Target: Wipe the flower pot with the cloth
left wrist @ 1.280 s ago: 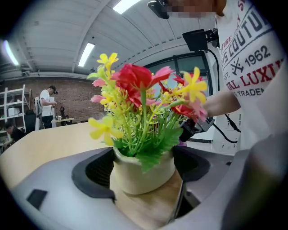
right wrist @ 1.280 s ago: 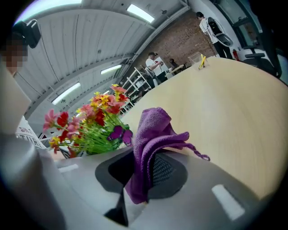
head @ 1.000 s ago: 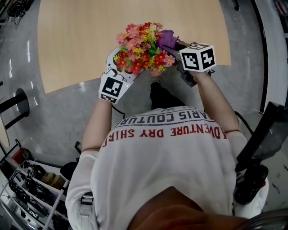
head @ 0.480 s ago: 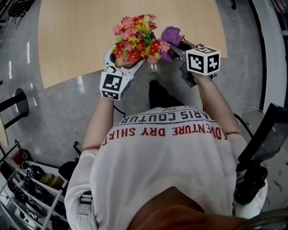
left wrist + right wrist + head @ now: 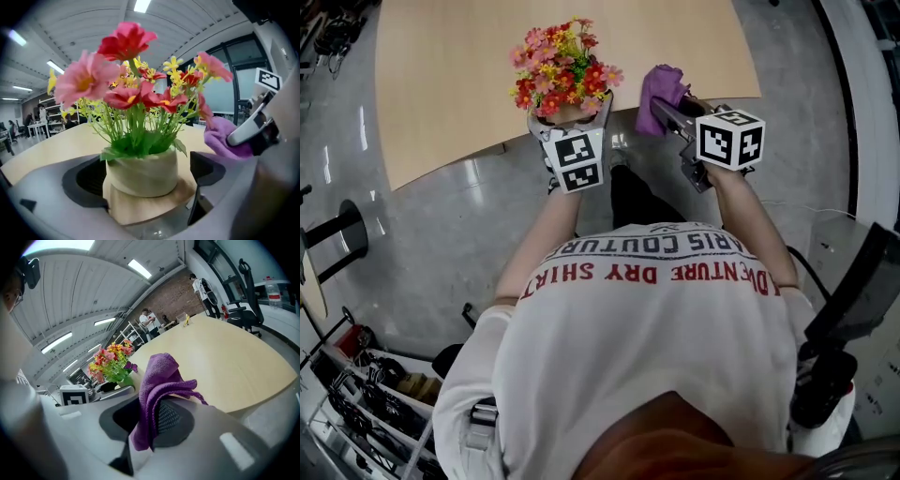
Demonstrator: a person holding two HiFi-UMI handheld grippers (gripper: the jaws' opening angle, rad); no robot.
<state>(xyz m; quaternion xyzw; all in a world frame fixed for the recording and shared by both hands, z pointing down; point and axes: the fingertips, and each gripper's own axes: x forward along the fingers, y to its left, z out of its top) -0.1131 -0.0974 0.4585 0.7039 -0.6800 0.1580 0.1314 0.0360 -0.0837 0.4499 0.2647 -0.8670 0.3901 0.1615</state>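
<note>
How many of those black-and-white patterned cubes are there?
2. One cube rides the left gripper, whose jaws have just been opening around the flower pot; the other rides the right gripper, shut on the purple cloth. None seems hidden.

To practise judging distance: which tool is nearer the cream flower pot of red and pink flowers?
Left. The left tool, jaws just opened wider, flanks the cream flower pot; the right tool, clamping a purple cloth, is off to its right.

Only readable stuff was on the person's white shirt point(image 5: 647, 375): upside-down red letters said "DVENTURE DRY SHIRT", and a darker line above it read "ARIS COUTUR".
</note>
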